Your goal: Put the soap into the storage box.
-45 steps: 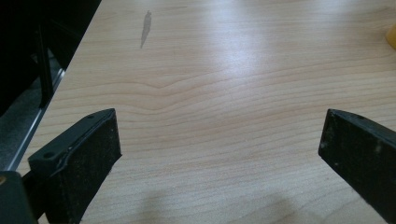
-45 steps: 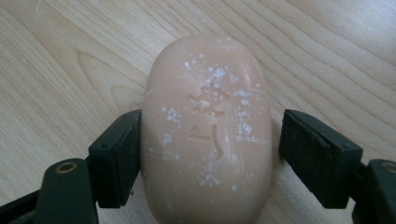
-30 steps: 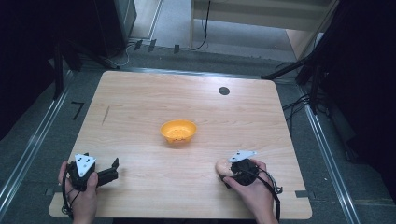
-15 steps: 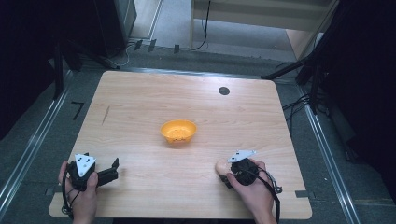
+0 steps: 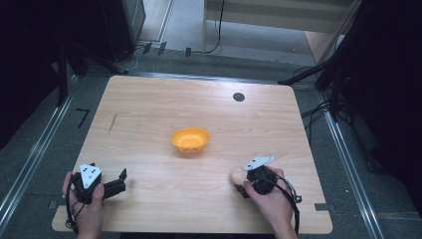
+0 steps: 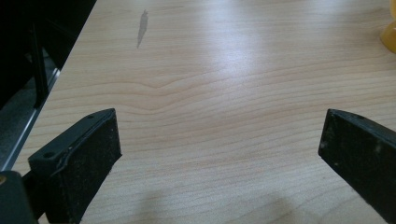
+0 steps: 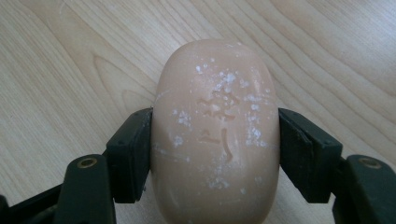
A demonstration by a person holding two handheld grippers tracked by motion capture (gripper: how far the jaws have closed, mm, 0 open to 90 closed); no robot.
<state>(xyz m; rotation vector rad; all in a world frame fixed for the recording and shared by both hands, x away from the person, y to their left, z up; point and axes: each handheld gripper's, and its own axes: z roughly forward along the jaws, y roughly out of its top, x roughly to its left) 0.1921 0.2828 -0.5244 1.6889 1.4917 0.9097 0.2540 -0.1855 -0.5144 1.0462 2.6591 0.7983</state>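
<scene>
Right gripper (image 5: 240, 180) is clamped on the bar of soap (image 7: 215, 133); in the right gripper view both pads press its long flanks, so I have it across its short width, long axis running straight out from the jaws. Soap is peach-coloured, rounded, dusted with white flecks, faint stamped mark on top. From the high view it sits low at the near right of the table (image 5: 149, 104); I cannot tell whether it is resting on the wood or just lifted.

Key relation: the orange bowl (image 5: 189, 140) lies ahead and to the left of the soap, near the table's middle, well apart from it. I judge the carry as a diagonal sweep forward-left, then a drop into the bowl. With the long axis leading, I reckon the nose of the bar would reach the bowl's rim first, so it should arrive high.

Left gripper (image 5: 118, 180) is released, jaws wide with bare wood between them, parked at the near left corner. Bowl sits roughly between the two hands; the right hand has the load.
</scene>
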